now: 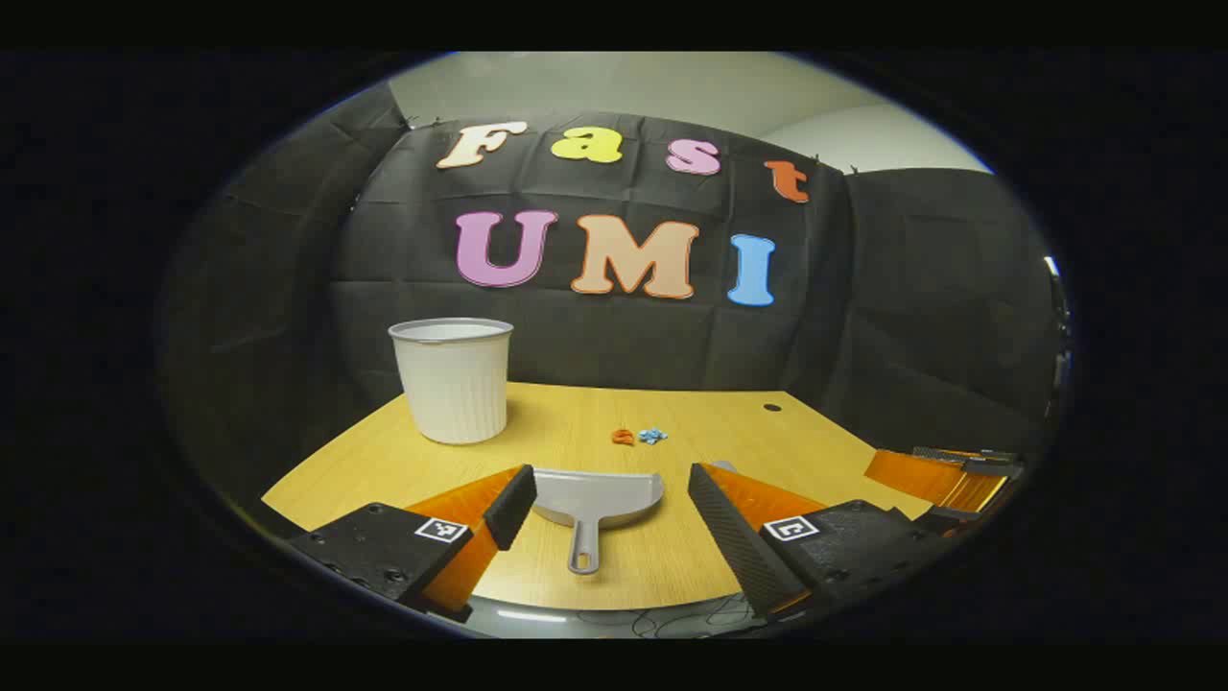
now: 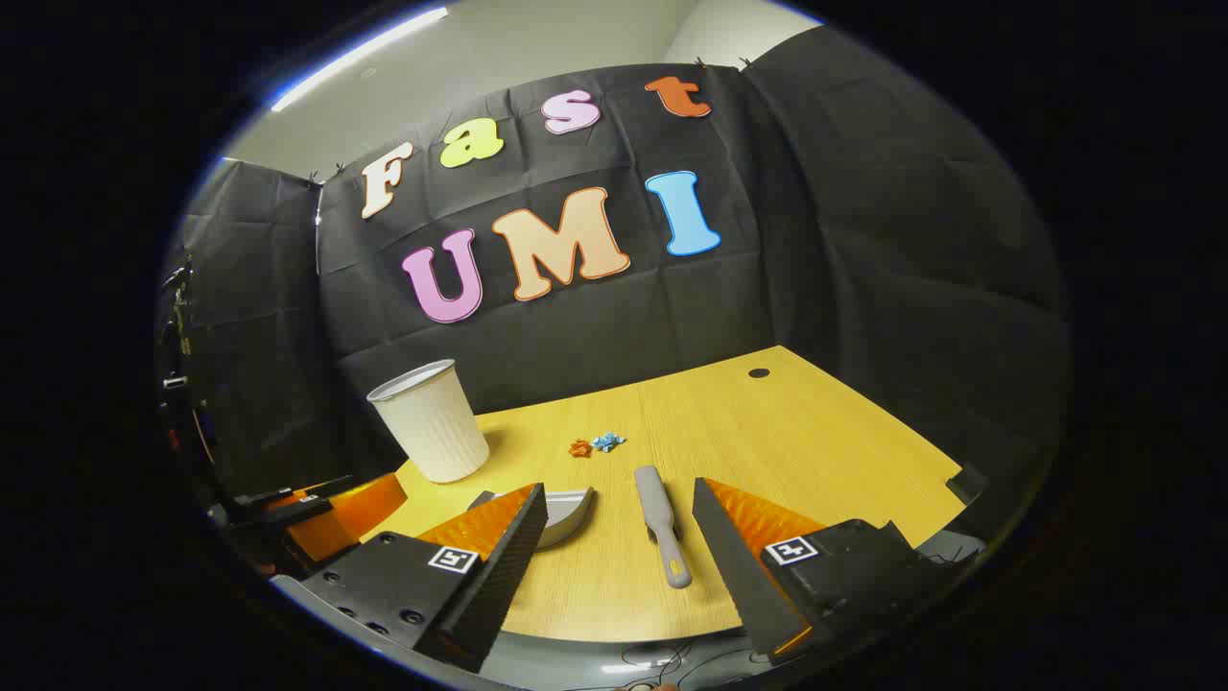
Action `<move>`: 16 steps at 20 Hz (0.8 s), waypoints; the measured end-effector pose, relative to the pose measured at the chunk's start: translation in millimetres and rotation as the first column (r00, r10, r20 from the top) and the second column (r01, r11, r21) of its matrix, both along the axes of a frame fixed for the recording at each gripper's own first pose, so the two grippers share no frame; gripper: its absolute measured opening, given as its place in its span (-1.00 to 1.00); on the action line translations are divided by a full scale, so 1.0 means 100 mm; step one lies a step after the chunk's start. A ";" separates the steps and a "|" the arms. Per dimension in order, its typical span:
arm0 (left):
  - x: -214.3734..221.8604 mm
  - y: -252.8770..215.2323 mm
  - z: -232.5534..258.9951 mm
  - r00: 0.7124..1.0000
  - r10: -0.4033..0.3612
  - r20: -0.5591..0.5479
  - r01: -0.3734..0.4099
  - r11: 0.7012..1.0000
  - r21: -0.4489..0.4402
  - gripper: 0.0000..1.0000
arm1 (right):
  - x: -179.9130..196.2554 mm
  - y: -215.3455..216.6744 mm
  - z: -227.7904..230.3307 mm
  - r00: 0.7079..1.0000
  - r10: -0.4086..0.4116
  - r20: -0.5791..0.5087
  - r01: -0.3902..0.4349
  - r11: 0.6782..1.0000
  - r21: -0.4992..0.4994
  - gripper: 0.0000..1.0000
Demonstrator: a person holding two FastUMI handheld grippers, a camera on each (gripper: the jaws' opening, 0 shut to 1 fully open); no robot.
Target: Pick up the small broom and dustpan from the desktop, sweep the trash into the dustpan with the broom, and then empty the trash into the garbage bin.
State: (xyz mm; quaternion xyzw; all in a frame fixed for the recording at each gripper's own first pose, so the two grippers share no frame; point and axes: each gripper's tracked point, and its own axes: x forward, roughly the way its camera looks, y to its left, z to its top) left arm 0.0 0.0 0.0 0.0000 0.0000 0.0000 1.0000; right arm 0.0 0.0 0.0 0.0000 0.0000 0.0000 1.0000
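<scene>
progress: nothing picked up yet; every step of the task is left, judging by how things lie.
left gripper (image 1: 606,499): jaws wide apart, empty, lined up over the dustpan (image 1: 598,499) handle near the desk's front edge.
right gripper (image 2: 619,523): spread wide, empty, broom (image 2: 660,523) lying flat between its fingers.
trash (image 1: 639,436): small orange and blue scraps mid-desk (image 2: 815,451), beyond both tools, unswept.
garbage bin (image 1: 453,380): white, upright, back left of the desk, well apart from the trash.
obstacles: none between tools, trash and bin; a cable hole at the far right, out of the path.
</scene>
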 end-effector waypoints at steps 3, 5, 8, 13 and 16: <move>0.00 -0.04 -0.05 1.000 -0.007 -0.015 0.007 1.000 0.002 0.89 | 0.00 -0.02 -0.01 1.000 -0.003 -0.006 0.003 1.000 0.008 0.83; 0.00 -0.06 -0.08 1.000 -0.014 -0.023 0.014 1.000 0.004 0.89 | 0.01 -0.03 -0.02 1.000 -0.002 -0.011 0.002 1.000 0.011 0.83; 0.02 -0.09 -0.09 0.999 -0.022 -0.033 0.022 1.000 0.009 0.94 | 0.02 -0.04 -0.03 1.000 -0.006 -0.023 0.007 1.000 0.010 0.84; 0.04 -0.12 -0.14 0.999 -0.026 -0.043 0.027 0.999 0.024 0.92 | 0.02 -0.03 -0.04 1.000 -0.003 -0.028 0.003 1.000 0.010 0.83; 0.04 -0.10 -0.18 0.998 -0.022 -0.051 0.023 0.999 0.032 0.92 | 0.02 -0.04 -0.04 0.999 -0.004 -0.032 0.005 1.000 0.013 0.83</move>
